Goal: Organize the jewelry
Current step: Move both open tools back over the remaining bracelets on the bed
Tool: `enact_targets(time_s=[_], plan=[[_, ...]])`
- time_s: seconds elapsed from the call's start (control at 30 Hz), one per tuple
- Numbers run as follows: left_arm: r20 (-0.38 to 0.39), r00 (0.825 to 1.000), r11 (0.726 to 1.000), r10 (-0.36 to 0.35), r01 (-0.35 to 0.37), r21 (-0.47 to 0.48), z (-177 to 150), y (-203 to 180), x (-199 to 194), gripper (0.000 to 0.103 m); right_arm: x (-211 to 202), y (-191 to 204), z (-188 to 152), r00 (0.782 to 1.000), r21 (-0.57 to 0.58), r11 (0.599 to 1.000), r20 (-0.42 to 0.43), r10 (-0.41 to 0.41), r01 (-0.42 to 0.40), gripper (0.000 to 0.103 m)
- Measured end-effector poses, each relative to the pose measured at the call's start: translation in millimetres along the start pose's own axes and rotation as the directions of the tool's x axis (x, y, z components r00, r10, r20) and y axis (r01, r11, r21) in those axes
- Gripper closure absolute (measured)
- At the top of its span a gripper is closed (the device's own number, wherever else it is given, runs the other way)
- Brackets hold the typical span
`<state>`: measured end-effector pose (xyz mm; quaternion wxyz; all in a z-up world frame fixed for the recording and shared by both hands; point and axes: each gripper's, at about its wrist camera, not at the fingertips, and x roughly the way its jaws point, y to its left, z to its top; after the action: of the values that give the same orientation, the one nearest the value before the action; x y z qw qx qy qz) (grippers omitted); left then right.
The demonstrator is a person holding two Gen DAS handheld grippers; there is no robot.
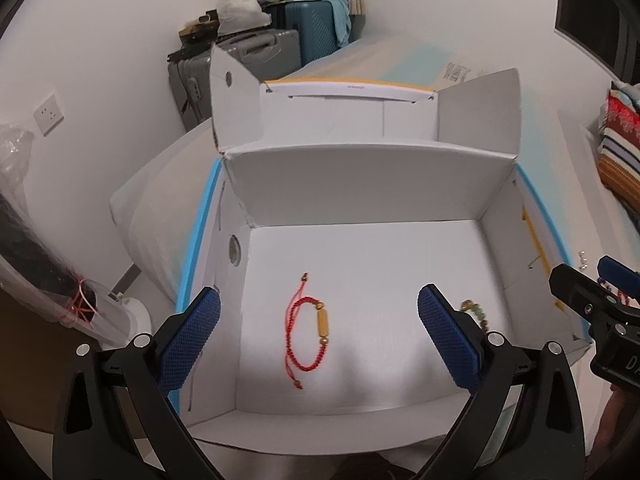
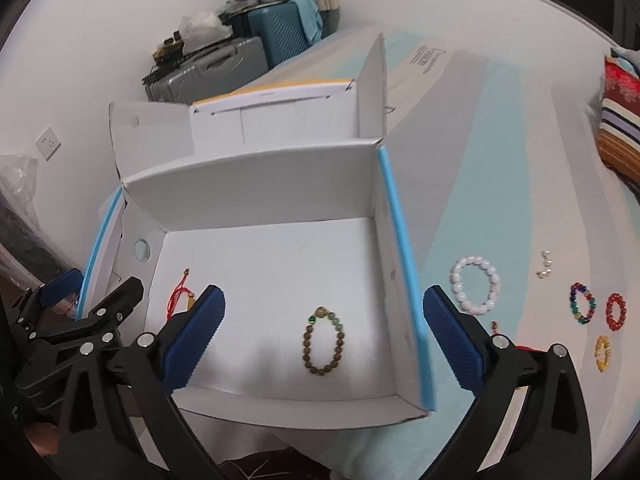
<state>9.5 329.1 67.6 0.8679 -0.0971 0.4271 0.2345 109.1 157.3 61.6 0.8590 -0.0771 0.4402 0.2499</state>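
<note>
A white cardboard box [image 1: 360, 184] with blue edges stands open on the bed. On its floor lies a red cord bracelet [image 1: 308, 328] with a gold tube bead, right below my open left gripper [image 1: 319, 296]. Beside it lies a brown and green bead bracelet [image 2: 307, 342], under my open right gripper [image 2: 324, 295]. Nothing is between either pair of fingers. Outside the box, to the right, lie a white bead bracelet [image 2: 456, 280], a multicoloured one [image 2: 574, 304], a red one [image 2: 610, 312], a yellow one [image 2: 600, 354] and small pearl pieces [image 2: 545, 266].
The box's lid flaps [image 1: 480, 108] stand up at the back. Suitcases [image 1: 256, 52] with clutter on top are stacked against the far wall. A striped cushion [image 2: 618, 140] lies at the right. A white pillow [image 1: 160, 208] sits left of the box.
</note>
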Motion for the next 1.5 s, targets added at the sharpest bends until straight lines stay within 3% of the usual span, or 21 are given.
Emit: enact_targets(time_s=[0.23, 0.37, 0.63, 0.97, 1.5], plan=[[0.023, 0.999, 0.999, -0.039, 0.038, 0.027, -0.8, -31.0, -15.2, 0.006, -24.4, -28.9, -1.4, 0.998, 0.02, 0.999, 0.048, -0.04, 0.039, 0.008], [0.027, 0.993, 0.993, -0.112, 0.111, 0.043, -0.3, -54.3, -22.8, 0.006, -39.8, -52.8, -2.9, 0.995, 0.039, 0.997, 0.069, -0.07, 0.068, 0.008], [0.061, 0.983, 0.98, -0.171, 0.164, 0.111, -0.7, -108.6, -42.7, 0.006, -72.3, -112.6, -8.1, 0.986, 0.103, 0.988, 0.113, -0.123, 0.112, 0.008], [0.052, 0.96, 0.932, -0.275, 0.253, 0.261, -13.3, -213.0, -54.0, 0.006, -91.0, -196.9, -27.3, 0.969, 0.166, 0.965, 0.105, -0.223, 0.204, 0.008], [-0.026, 0.932, 0.852, -0.361, 0.341, 0.398, -52.8, -326.1, -31.5, 0.006, -79.8, -318.9, -77.5, 0.957, 0.283, 0.919, 0.009, -0.289, 0.275, 0.008]])
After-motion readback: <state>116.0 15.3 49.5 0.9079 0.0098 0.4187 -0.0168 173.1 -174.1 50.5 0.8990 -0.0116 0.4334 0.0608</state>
